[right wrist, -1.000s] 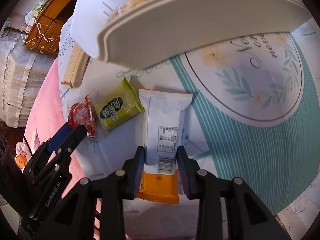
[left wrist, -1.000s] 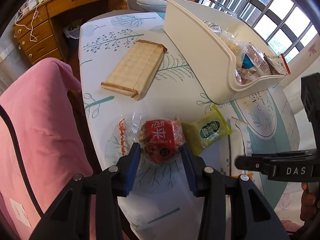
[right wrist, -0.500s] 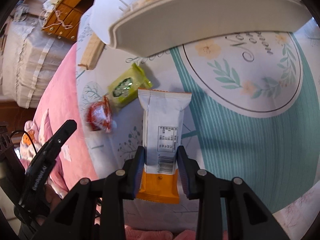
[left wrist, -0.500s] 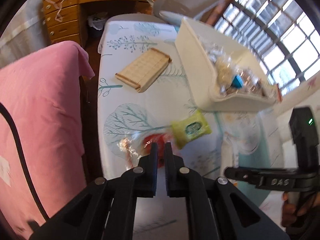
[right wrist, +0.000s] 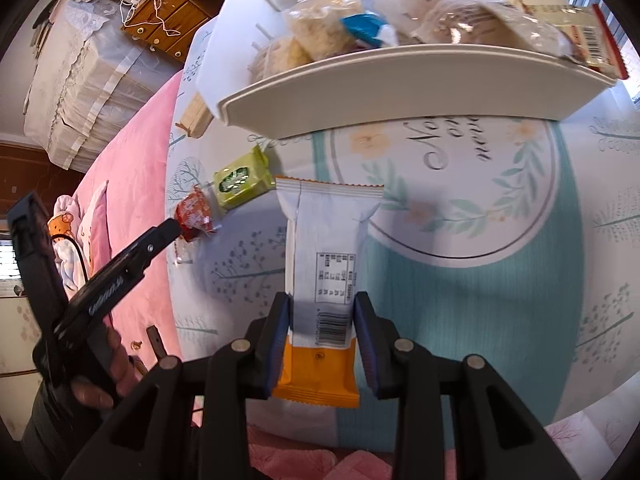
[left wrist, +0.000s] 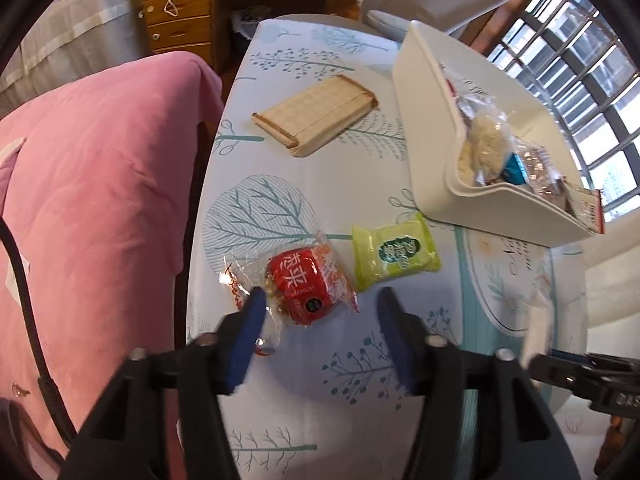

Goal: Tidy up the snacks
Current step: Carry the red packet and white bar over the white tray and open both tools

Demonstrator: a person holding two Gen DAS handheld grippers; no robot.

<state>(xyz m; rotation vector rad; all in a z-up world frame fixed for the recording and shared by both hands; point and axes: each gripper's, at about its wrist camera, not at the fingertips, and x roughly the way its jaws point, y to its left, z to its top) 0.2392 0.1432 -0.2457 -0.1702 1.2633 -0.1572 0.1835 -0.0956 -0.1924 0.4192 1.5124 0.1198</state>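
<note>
My left gripper (left wrist: 320,304) is open just in front of a red snack in clear wrap (left wrist: 306,286), which lies on the table between its jaws; the left finger touches the wrapper. A green snack packet (left wrist: 394,252) lies to its right. My right gripper (right wrist: 322,316) is shut on a white and orange snack packet (right wrist: 326,248) held above the table. The white bin (right wrist: 400,76), holding several snacks, stands beyond; it also shows in the left wrist view (left wrist: 432,140). The red snack (right wrist: 192,212) and green packet (right wrist: 240,178) show left in the right wrist view.
A beige wafer pack (left wrist: 316,114) lies on the patterned tablecloth (left wrist: 280,208) at the back. A pink blanket (left wrist: 88,184) covers a chair along the table's left edge. A wooden desk with drawers (left wrist: 184,12) stands behind.
My left gripper was shut half a second ago and has opened around the red snack. My right gripper has lifted the white and orange packet higher, nearer the bin.
</note>
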